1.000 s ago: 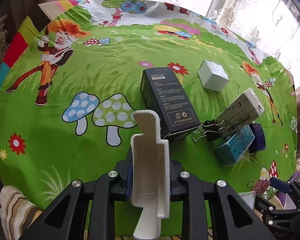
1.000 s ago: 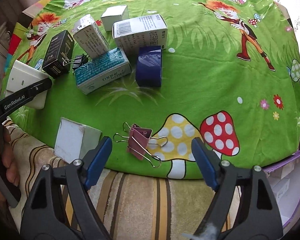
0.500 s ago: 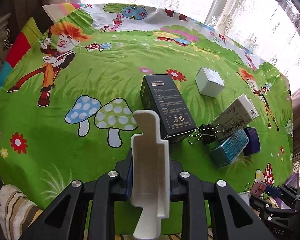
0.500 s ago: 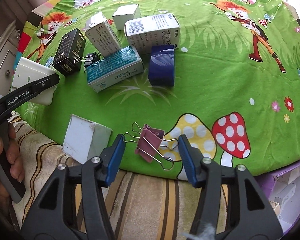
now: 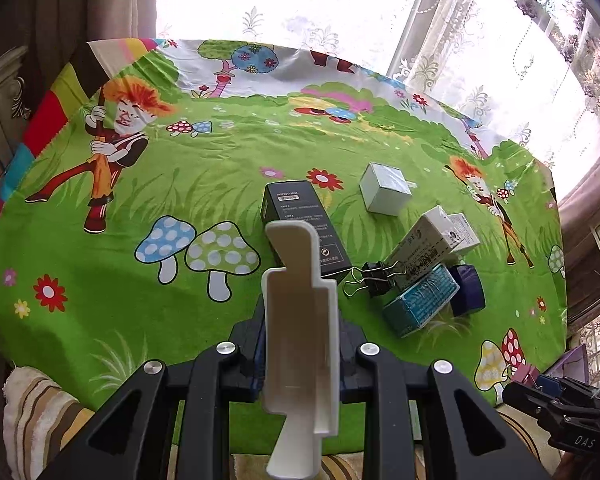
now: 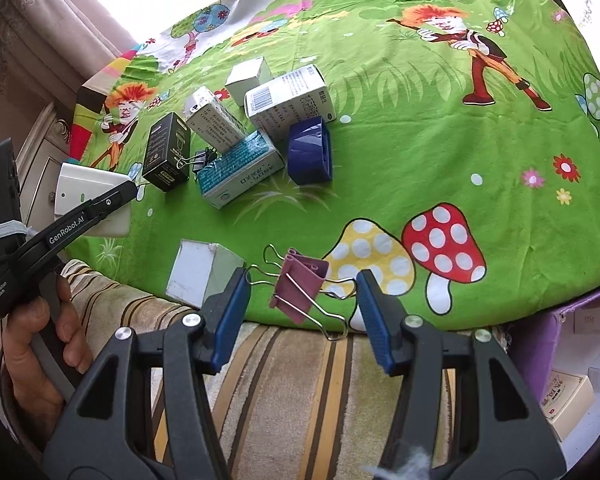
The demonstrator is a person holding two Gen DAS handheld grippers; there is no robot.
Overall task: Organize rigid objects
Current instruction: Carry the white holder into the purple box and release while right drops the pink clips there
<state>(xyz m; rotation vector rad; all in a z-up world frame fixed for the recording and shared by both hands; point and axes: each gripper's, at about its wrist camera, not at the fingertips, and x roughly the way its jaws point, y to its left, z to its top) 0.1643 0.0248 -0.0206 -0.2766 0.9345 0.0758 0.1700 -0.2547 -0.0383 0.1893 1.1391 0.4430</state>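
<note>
Right now the left gripper [image 5: 300, 336] is pinched tight on a white plastic tray [image 5: 300, 320], holding it upright above the near edge of the green cartoon cloth [image 5: 204, 184]. Just beyond the tray lies a black box [image 5: 300, 220], and to its right a black clip [image 5: 376, 278] sits against a leaning white carton [image 5: 424, 248]. A teal box [image 5: 420, 304] and a blue box [image 5: 466, 288] lie side by side just nearer than that, with a small white cube [image 5: 386, 192] farther back. From the other side, the right gripper [image 6: 302, 312] has its fingers spread wide, one blue pad [image 6: 230, 316] on each side of a pink clip [image 6: 300, 286] at the near edge of the cloth, neither pad touching it. The clip's wire handles stick out left and near-right. Just left of it stands a pale box [image 6: 200, 272], close to the left pad. Farther off, a barcoded carton [image 6: 290, 102] rests behind the blue box. At far right a purple bin [image 6: 560, 344] holds more cartons, off the cloth's edge.
</note>
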